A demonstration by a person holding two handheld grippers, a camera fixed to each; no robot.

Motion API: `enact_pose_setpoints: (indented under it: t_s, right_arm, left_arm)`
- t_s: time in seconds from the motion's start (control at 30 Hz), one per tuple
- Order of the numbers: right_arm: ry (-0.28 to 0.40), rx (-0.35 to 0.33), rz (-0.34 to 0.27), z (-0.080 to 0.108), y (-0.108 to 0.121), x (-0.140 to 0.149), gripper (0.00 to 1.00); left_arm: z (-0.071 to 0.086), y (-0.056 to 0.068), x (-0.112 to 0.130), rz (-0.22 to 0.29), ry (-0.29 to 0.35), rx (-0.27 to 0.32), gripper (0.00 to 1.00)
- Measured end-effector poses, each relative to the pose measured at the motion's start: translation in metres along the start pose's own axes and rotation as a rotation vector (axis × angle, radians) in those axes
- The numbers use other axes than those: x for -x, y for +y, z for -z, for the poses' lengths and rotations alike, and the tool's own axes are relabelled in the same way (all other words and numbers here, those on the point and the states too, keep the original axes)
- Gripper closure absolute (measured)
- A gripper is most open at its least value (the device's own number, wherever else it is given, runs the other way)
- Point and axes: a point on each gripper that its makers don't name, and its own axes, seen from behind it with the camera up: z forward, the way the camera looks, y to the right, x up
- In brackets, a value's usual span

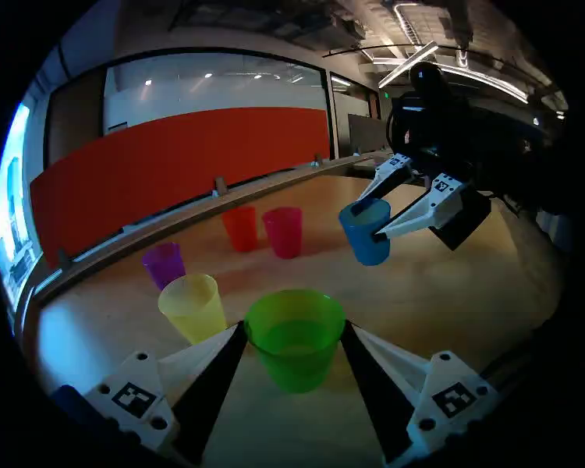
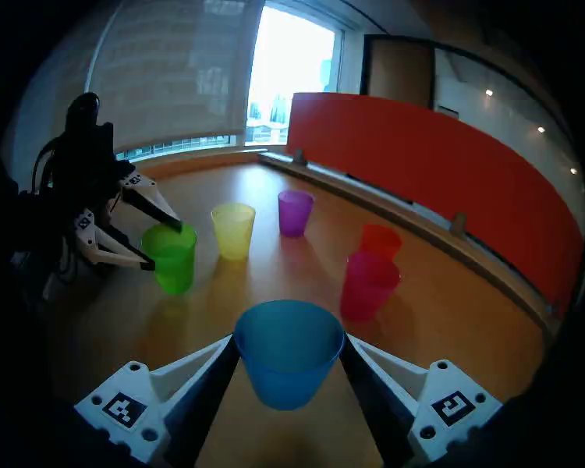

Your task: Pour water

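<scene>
In the left gripper view my left gripper [image 1: 295,335] is shut on a green cup [image 1: 296,337] that holds a little water. It is upright, close to the wooden table [image 1: 441,296]. Farther off at the right, the right gripper [image 1: 378,218] holds a blue cup [image 1: 365,232] raised above the table. In the right gripper view the right gripper [image 2: 289,352] is shut on the blue cup [image 2: 289,359], upright. At the left there, the left gripper [image 2: 161,246] grips the green cup [image 2: 170,258].
Yellow [image 1: 193,306], purple [image 1: 164,264], orange [image 1: 241,227] and pink [image 1: 284,232] cups stand on the table; the right gripper view shows the yellow cup [image 2: 233,229], purple cup [image 2: 295,212], orange cup [image 2: 380,239] and pink cup [image 2: 367,285]. A red partition [image 1: 175,168] runs along the table's far edge.
</scene>
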Motion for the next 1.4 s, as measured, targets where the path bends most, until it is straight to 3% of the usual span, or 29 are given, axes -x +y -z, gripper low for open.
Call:
enact_pose_setpoints:
  t_s: [0.8, 1.4]
  right_arm:
    - [-0.057, -0.027, -0.017, -0.006, -0.004, 0.027, 0.08]
    - [-0.077, -0.014, -0.011, 0.01, -0.003, 0.041, 0.07]
  left_arm:
    - [0.0, 0.001, 0.015, 0.008, -0.068, 0.023, 0.13]
    - [0.003, 0.001, 0.021, 0.019, -0.123, 0.036, 0.13]
